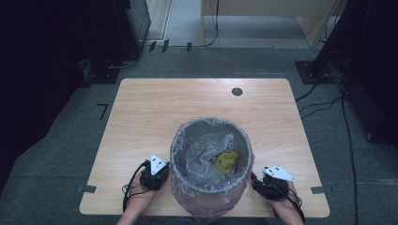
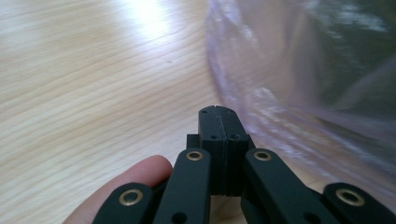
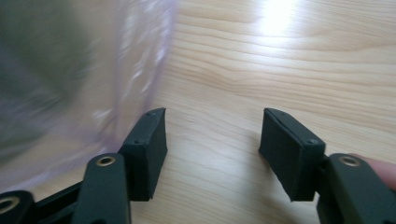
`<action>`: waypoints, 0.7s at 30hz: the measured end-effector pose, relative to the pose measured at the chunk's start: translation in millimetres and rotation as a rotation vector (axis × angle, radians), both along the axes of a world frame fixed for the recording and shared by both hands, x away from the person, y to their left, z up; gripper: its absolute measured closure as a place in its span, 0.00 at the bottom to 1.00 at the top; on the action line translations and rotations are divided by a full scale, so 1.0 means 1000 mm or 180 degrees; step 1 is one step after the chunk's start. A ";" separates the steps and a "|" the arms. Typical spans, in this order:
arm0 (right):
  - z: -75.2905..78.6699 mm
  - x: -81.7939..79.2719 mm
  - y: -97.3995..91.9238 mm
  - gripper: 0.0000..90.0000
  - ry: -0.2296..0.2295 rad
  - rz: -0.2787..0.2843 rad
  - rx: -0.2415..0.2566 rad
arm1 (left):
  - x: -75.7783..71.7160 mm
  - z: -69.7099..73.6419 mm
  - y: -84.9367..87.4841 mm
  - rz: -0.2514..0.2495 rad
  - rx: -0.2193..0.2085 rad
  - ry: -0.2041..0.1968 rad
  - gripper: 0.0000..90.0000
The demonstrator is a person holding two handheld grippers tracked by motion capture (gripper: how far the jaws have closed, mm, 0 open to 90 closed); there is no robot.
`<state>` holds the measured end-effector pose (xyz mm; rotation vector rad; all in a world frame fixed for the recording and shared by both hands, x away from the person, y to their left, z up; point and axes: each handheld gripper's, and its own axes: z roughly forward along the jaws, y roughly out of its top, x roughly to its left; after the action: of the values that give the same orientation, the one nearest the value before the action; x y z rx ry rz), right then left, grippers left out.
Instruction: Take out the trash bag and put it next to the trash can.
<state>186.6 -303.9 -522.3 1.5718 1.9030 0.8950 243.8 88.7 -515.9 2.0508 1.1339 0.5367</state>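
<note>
Bin with clear liner stands at the desk's near edge between left hand-held gripper, jaws closed on nothing, and right hand-held gripper, wide open and empty; best pinch loose liner only, probably.

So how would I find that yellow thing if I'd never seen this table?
Look at the wooden table, then the grey bin lined with a clear bag at its near edge. Down inside lies the yellow scrap, the one brightly coloured thing there.
</note>
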 end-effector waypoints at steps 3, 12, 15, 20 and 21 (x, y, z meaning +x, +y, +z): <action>0.001 -0.001 -0.010 0.48 -0.0032 -0.0118 0.0006 | 0.002 0.000 0.008 0.0084 -0.0052 0.0042 1.00; 0.027 -0.018 -0.034 0.43 -0.0573 -0.0070 0.0816 | 0.005 0.008 0.020 0.0566 -0.0919 0.0248 0.51; 0.030 -0.024 -0.028 0.39 -0.0607 0.0113 0.0889 | 0.006 0.012 0.012 0.0649 -0.1084 0.0362 0.47; 0.021 -0.021 -0.007 0.31 -0.0458 0.0208 0.0745 | 0.011 0.009 -0.007 0.0690 -0.0649 0.0320 0.43; 0.018 -0.019 -0.002 0.31 -0.0420 0.0225 0.0668 | 0.011 0.007 -0.012 0.0680 -0.0511 0.0291 0.44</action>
<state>167.6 -306.0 -503.9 1.5274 1.8299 1.2325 254.9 77.0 -508.8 1.8442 1.4141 0.4425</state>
